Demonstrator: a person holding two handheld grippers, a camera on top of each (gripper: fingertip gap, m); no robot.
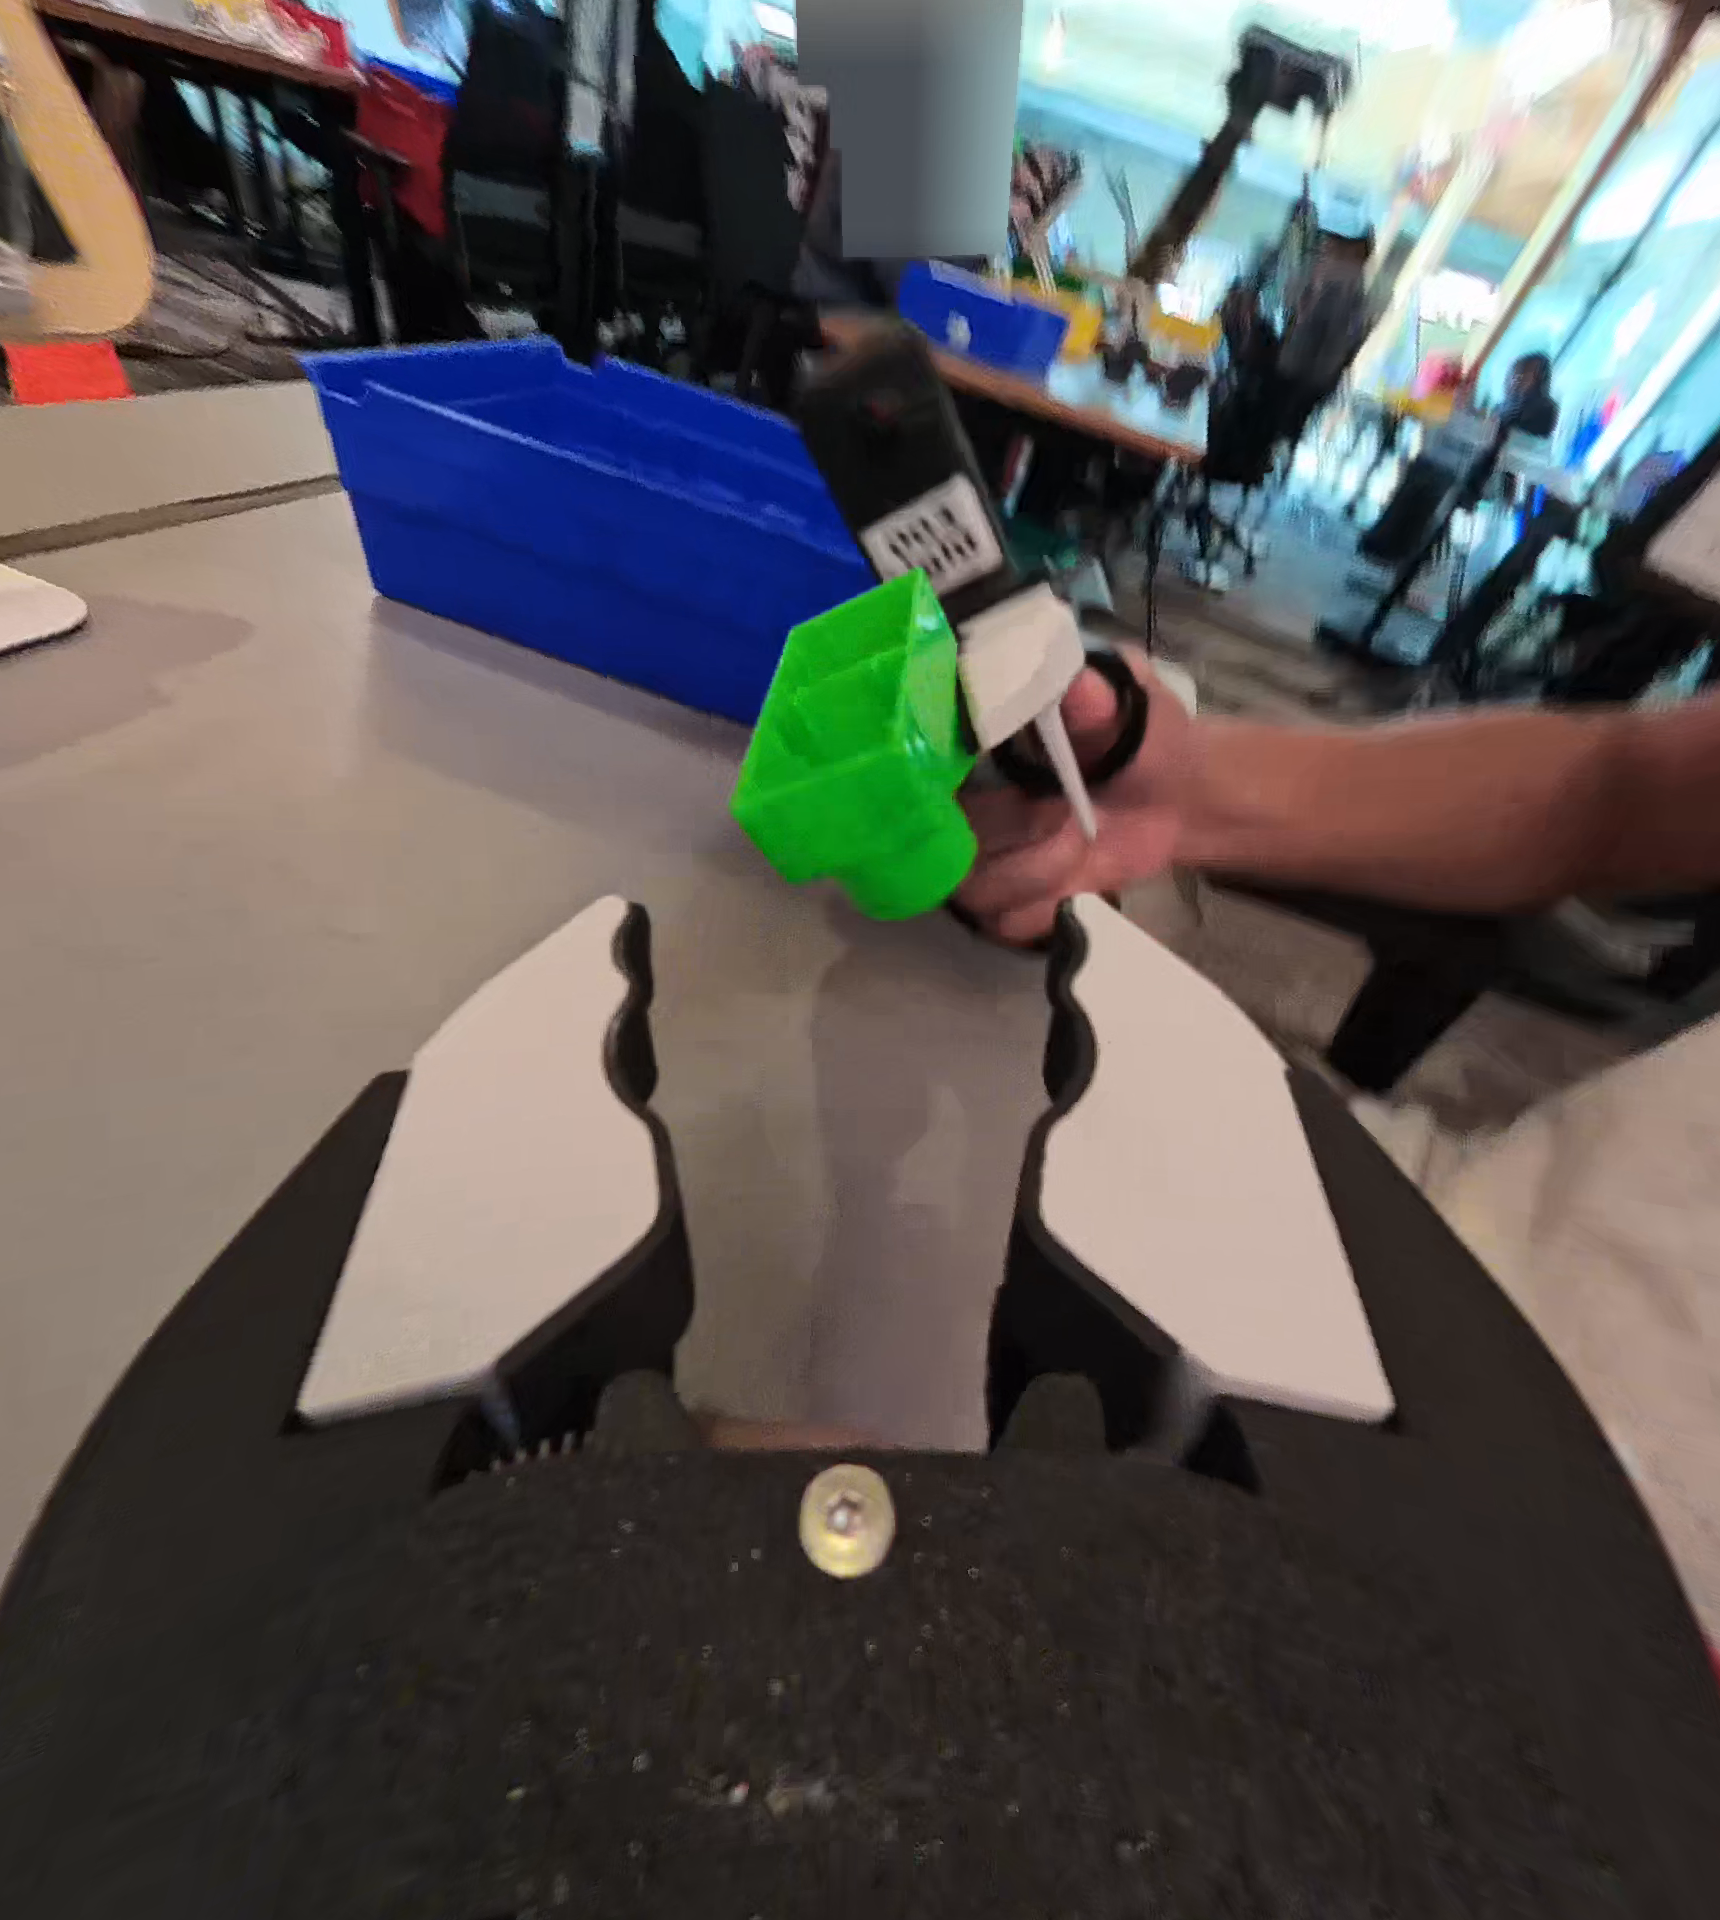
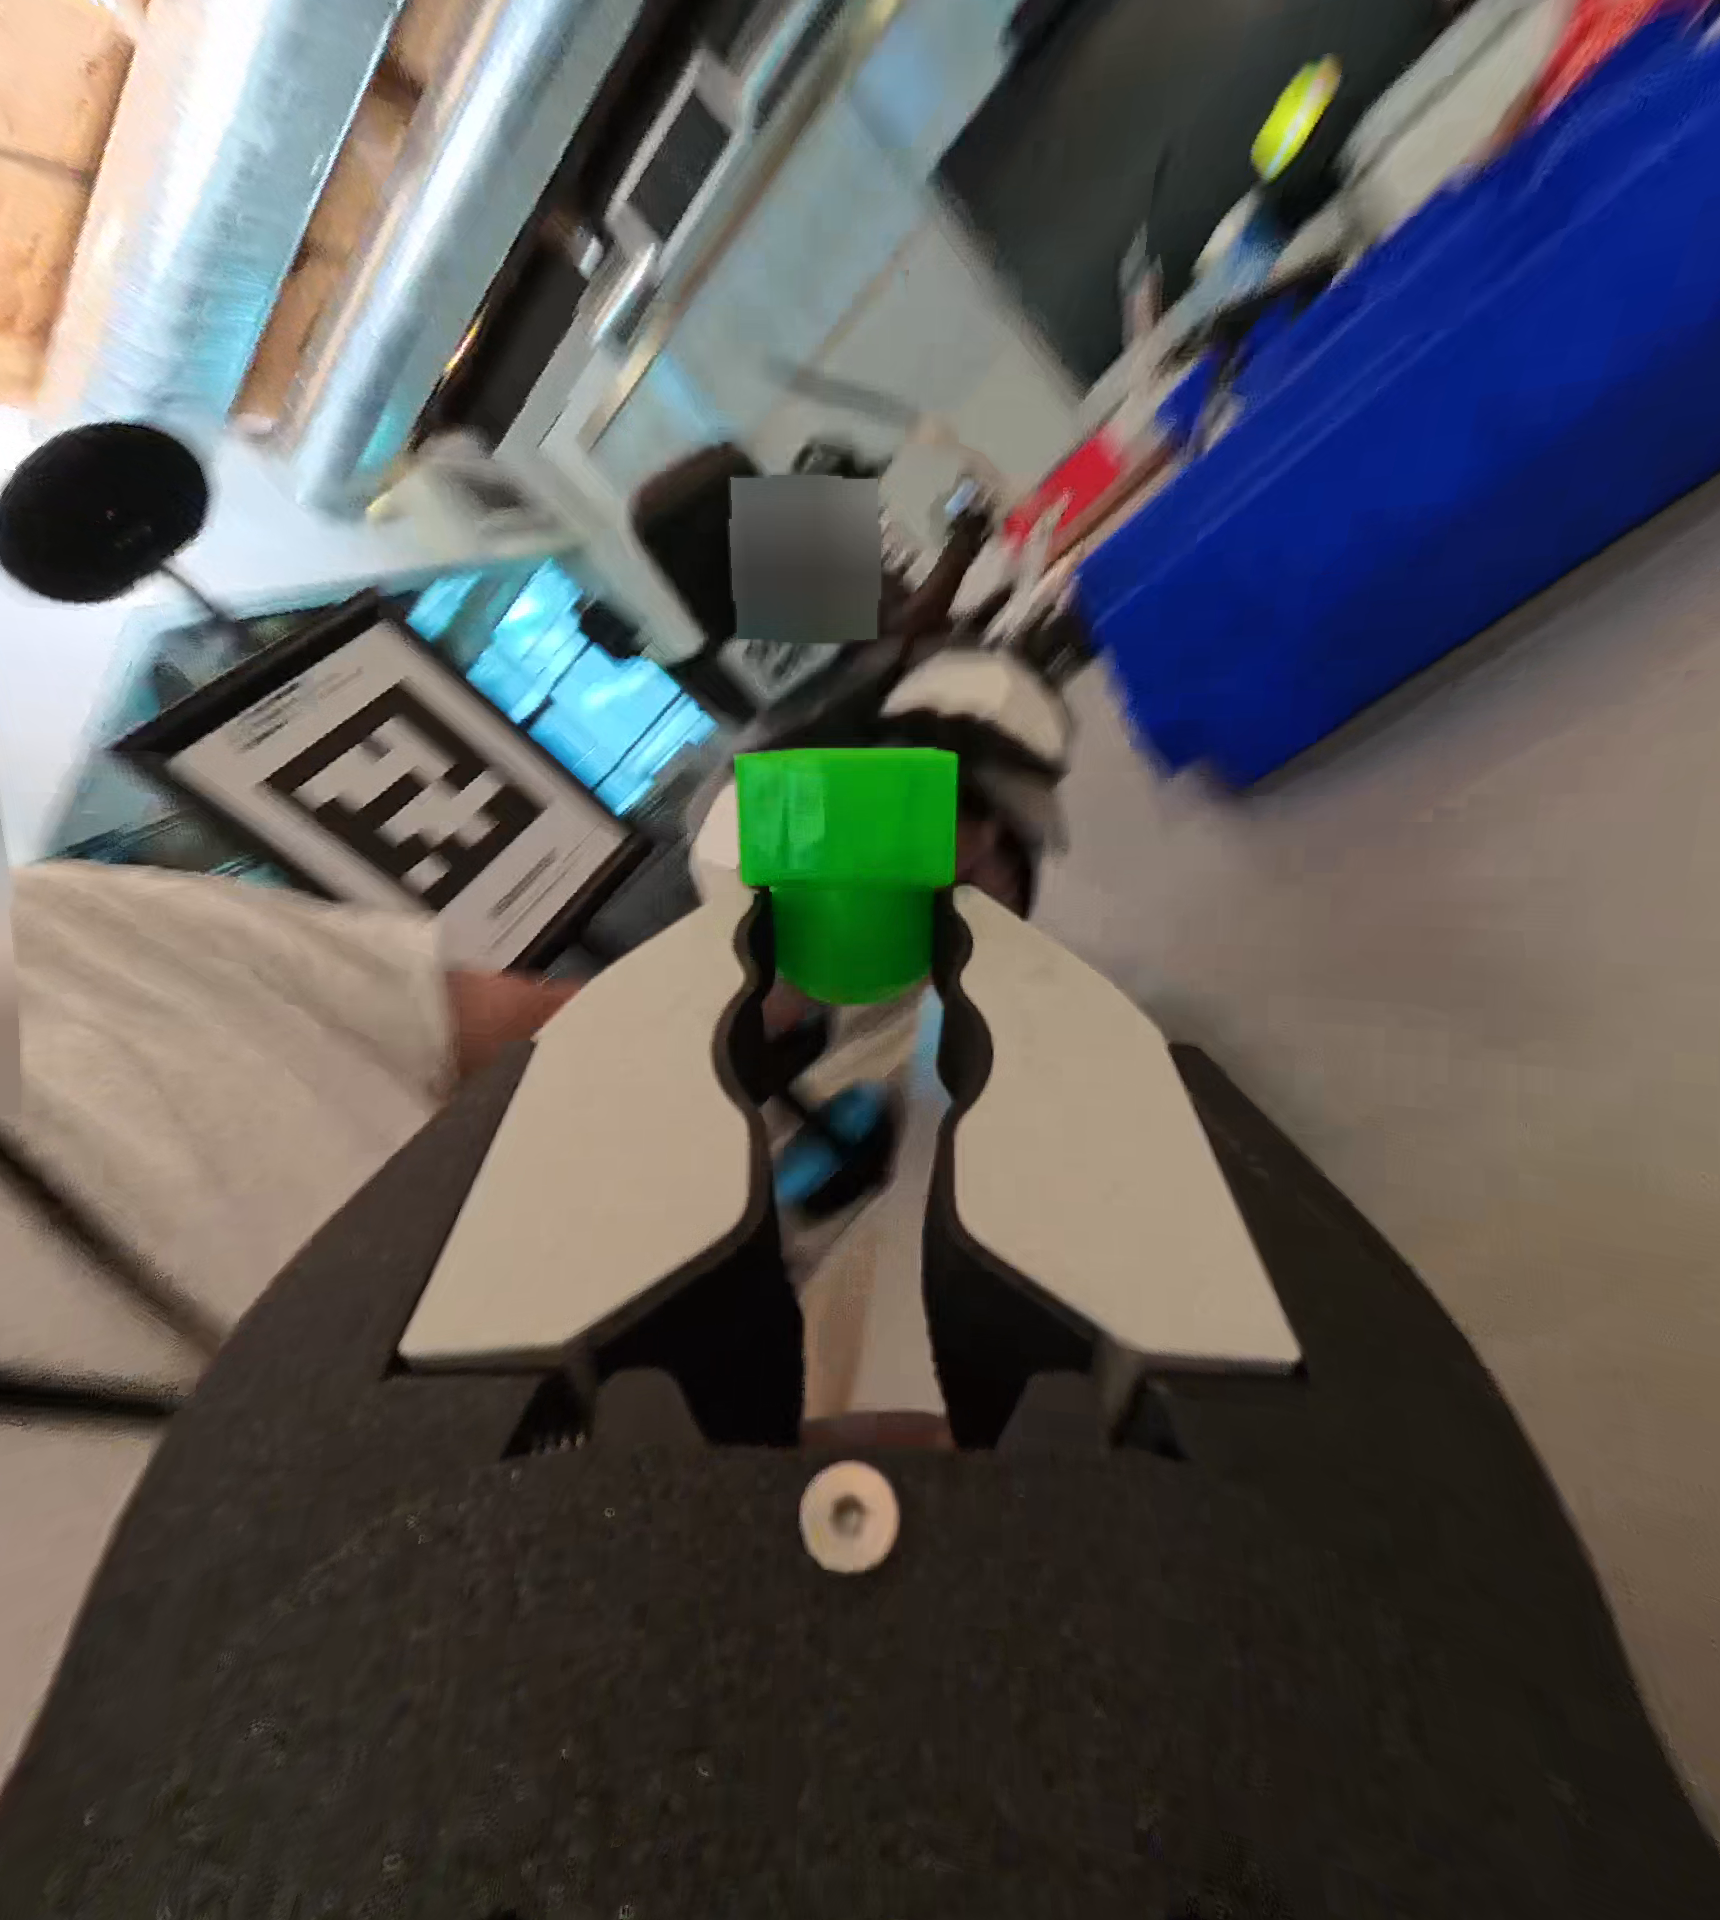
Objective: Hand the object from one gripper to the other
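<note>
right gripper (image 2: 848, 935): tongs narrow, clamped on round stem of green object (image 2: 845, 831), held in the air over grey table (image 2: 1458, 1039) | left gripper (image 1: 845, 925): tongs wide, nothing between, just near of the object, apart from it | blue bin (image 1: 565, 499): on table, far behind object

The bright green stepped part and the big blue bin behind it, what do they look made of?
Green stepped part: likely 3D-printed plastic, matte; faint layer lines and crisp steps show. Blue bin: likely moulded plastic, smooth with a slight sheen; its uniform colour and stepped walls suggest so, though blur leaves it open.
</note>
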